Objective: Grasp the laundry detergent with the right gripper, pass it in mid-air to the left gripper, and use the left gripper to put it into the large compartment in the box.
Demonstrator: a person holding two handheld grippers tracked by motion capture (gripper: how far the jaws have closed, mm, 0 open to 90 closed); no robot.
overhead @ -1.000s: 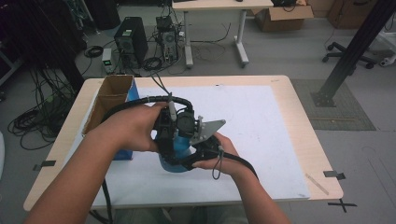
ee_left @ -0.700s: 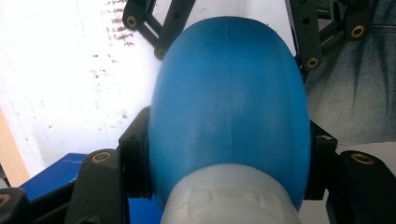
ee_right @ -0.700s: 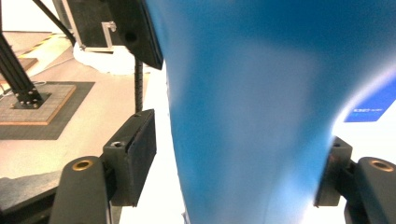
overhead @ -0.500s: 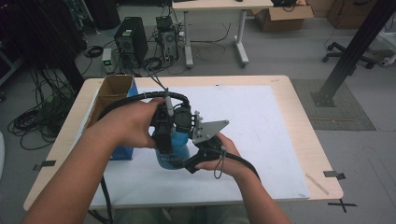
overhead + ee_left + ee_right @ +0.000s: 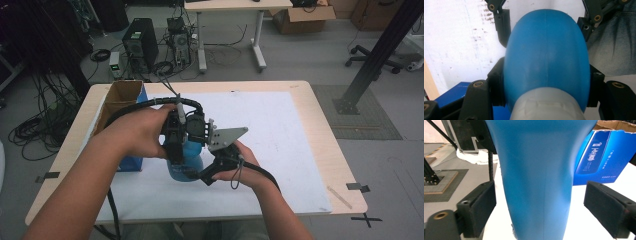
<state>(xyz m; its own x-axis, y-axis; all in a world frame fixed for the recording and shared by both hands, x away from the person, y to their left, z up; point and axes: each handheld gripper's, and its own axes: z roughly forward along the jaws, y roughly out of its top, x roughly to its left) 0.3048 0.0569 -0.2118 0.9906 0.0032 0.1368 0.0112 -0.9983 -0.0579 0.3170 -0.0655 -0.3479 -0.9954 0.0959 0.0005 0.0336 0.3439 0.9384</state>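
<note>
The left claw is clamping the smooth blue plastic bottle near its neck above the table, its long axis running between the right claw's pads, which have just been opening and are standing clear.

Blue box blocks left; white mat right lies open.

high: overhead, forward-down | gripper views: close on blue bottle (shared)

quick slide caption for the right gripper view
Right gripper open, its jaws having just parted around a blue bottle, blue box behind.
</note>
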